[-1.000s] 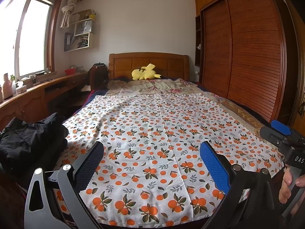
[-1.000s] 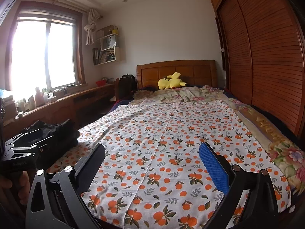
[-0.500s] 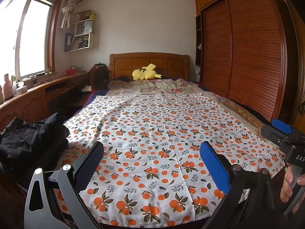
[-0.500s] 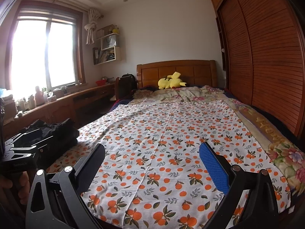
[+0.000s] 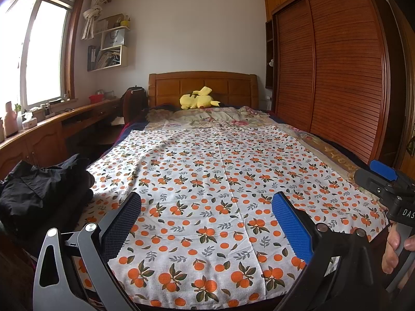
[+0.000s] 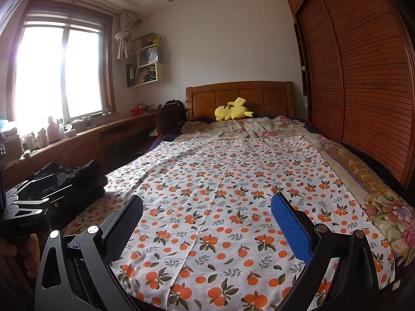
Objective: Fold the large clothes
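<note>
A dark crumpled garment (image 5: 41, 189) (image 6: 70, 178) lies heaped at the bed's near left edge. A white cloth printed with oranges (image 5: 220, 181) (image 6: 225, 189) is spread flat over the bed. My left gripper (image 5: 206, 204) hovers open above the cloth's near end, nothing between its fingers. My right gripper (image 6: 206, 207) is open too, over the same near end, a little further right. The right gripper's body (image 5: 389, 191) shows at the right of the left wrist view, held by a hand (image 5: 394, 248). The left gripper's body (image 6: 28, 207) shows at the left of the right wrist view.
A yellow plush toy (image 5: 198, 99) rests by the wooden headboard (image 5: 202, 85) on a floral quilt (image 5: 215, 116). A slatted wardrobe (image 5: 334, 77) lines the right side. On the left, a wooden counter (image 5: 52, 124) with bottles runs under the window (image 6: 59, 72).
Both grippers have hardly moved; the left wrist view has drifted very slightly. Nothing was taken hold of or let go.
</note>
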A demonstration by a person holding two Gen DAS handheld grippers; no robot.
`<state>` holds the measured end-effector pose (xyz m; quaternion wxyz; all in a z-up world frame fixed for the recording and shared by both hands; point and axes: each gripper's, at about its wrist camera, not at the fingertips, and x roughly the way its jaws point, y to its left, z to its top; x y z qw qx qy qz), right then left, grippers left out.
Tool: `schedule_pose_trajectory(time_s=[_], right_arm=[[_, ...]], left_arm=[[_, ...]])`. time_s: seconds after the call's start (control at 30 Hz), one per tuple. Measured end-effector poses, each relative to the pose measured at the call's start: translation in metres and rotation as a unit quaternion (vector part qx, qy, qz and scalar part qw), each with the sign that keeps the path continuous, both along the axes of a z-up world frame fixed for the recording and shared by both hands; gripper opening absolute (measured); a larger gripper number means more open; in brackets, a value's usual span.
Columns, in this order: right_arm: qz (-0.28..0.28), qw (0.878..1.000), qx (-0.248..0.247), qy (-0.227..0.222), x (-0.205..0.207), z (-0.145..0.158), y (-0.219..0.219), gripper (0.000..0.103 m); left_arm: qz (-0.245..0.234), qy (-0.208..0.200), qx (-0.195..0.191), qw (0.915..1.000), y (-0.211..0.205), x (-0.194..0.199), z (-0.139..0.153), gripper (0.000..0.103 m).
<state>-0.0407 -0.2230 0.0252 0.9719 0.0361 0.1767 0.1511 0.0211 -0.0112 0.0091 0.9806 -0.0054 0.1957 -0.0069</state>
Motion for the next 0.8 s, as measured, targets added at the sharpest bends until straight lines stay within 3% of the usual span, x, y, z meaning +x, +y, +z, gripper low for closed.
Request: schedule_pose_trajectory(time_s=[0.8], right_arm=[[-0.002, 1.0, -0.002, -0.001, 0.0018, 0.0014, -0.0031, 0.096]], left_arm=[[-0.001, -0.003, 0.0, 1.0, 0.003, -0.0007, 0.0017, 0.101]])
